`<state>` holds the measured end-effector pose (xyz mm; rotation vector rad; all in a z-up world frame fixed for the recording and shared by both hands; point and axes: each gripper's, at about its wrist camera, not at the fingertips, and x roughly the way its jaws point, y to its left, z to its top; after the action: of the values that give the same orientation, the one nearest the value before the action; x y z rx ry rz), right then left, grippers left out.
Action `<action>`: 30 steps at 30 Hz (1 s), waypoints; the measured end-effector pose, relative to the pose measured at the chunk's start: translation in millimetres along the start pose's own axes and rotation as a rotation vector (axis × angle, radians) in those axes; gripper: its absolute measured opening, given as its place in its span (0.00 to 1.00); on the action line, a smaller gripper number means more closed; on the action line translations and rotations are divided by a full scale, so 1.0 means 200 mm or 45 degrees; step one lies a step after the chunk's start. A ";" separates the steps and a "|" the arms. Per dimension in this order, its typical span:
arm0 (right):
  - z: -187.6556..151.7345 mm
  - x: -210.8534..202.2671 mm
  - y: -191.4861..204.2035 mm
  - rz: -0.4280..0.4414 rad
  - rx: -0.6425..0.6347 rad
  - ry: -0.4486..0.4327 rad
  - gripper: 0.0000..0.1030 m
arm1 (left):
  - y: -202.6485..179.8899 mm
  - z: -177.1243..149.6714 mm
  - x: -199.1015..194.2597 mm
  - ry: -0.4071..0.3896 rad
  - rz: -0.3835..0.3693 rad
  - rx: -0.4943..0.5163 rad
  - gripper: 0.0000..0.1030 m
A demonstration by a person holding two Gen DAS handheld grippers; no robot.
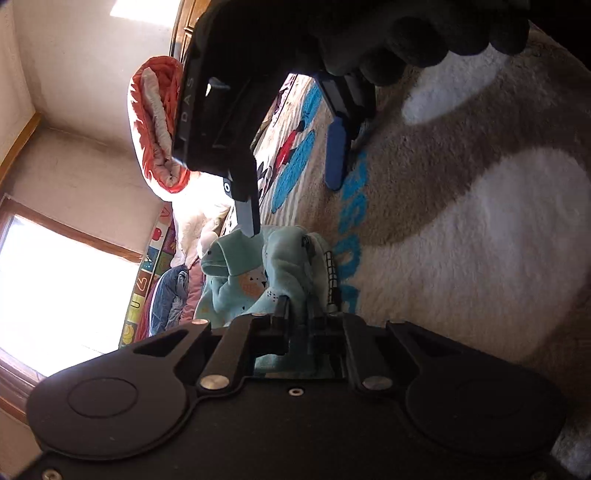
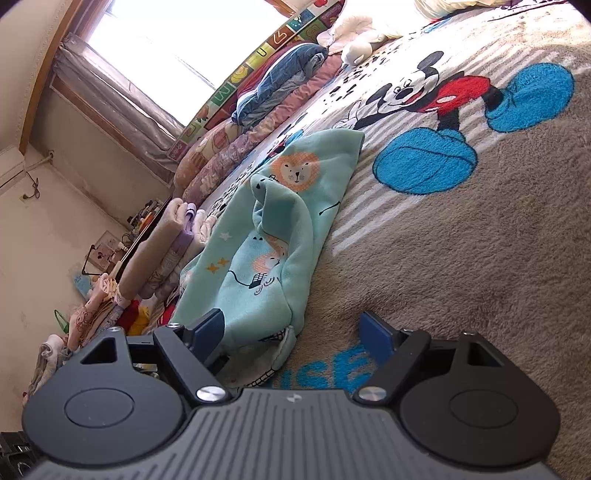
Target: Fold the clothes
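A teal garment printed with orange lions lies crumpled on the Mickey Mouse blanket. My right gripper stands open just above the blanket, and the garment's near hem lies between its blue pads. The left pad overlaps the cloth. In the left wrist view my left gripper is shut on a bunched fold of the teal garment. That view also shows the right gripper from the front, held in a black-gloved hand, with its blue pad spread wide from the other finger.
Stacks of folded clothes sit along the bed's left edge. Pillows and a blue bundle line the window side. A rolled orange and white quilt stands at the head of the bed. Open blanket stretches to the right.
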<state>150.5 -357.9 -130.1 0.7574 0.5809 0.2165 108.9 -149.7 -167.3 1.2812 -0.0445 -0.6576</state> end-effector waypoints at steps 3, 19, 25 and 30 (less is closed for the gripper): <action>0.02 0.02 0.06 -0.076 -0.122 -0.012 0.77 | 0.02 -0.02 -0.03 -0.001 -0.016 -0.010 0.07; -0.09 0.09 0.23 -0.330 -0.571 0.043 0.74 | 0.26 -0.15 -0.16 0.057 -0.159 -0.383 0.30; -0.08 0.09 0.21 -0.315 -0.516 0.019 0.75 | 0.24 -0.06 -0.14 -0.010 -0.159 -0.450 0.30; -0.07 0.08 0.19 -0.300 -0.479 0.012 0.75 | 0.10 -0.04 -0.08 0.054 -0.156 -0.261 0.30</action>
<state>156.6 -315.1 -118.5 0.3205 0.6109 0.1065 107.9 -132.5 -147.0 1.1052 0.1345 -0.7209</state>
